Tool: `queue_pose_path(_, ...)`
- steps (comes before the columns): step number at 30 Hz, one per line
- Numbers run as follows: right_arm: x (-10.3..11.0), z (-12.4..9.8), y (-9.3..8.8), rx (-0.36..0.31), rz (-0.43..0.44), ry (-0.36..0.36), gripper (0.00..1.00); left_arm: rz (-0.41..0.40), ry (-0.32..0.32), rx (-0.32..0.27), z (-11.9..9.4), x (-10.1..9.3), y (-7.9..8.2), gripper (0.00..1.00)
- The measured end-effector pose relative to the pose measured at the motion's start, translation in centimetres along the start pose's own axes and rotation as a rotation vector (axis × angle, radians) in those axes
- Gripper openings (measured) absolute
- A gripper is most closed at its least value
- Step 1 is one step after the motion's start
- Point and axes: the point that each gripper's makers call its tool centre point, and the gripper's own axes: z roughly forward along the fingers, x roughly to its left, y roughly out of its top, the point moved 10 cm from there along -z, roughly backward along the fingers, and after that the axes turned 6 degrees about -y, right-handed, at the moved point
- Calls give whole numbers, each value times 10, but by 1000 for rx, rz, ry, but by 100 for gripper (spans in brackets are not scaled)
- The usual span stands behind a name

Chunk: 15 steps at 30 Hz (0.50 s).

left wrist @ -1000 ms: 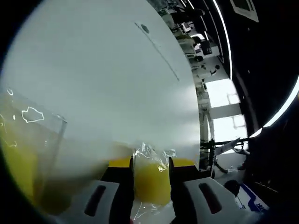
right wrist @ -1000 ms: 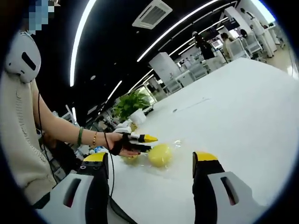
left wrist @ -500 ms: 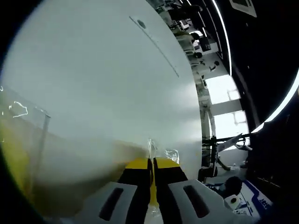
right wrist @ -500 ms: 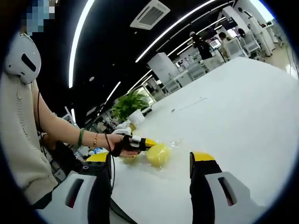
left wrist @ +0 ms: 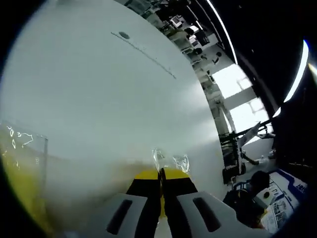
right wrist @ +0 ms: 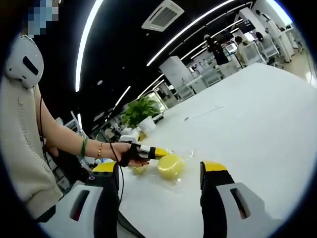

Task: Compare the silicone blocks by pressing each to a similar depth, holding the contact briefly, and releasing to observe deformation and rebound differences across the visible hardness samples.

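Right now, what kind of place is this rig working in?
Probably an open-plan office or lab: a big white table, long strip lights and a ceiling vent on a dark ceiling, rows of desks behind, and a potted plant.

Left gripper fingers pressed nearly together, apparently pinching; right gripper fingers spread wide.

Clamped yellow block mostly hidden
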Motion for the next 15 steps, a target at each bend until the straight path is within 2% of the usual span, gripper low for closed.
queue_pose_path(1,2,0,1,4,-6,5,61,58,10,7,-2,-4,2,0)
queue_pose_path(3,5,1,4,5,-14,14,61,131,-11,-2,-4,-14,3,0)
queue_pose_path(5,8,1,7,6,-27,20,61,201,-3,-6,-7,-24,4,0)
queue_pose_path(8,15,1,10,7,-44,30,60,322,7,12,-12,-37,4,0)
queue_pose_path(9,18,1,11,6,-50,37,60,390,8,25,-13,-41,5,0)
queue_pose_path(15,31,-5,15,14,-91,55,60,458,9,24,-22,-57,-1,0)
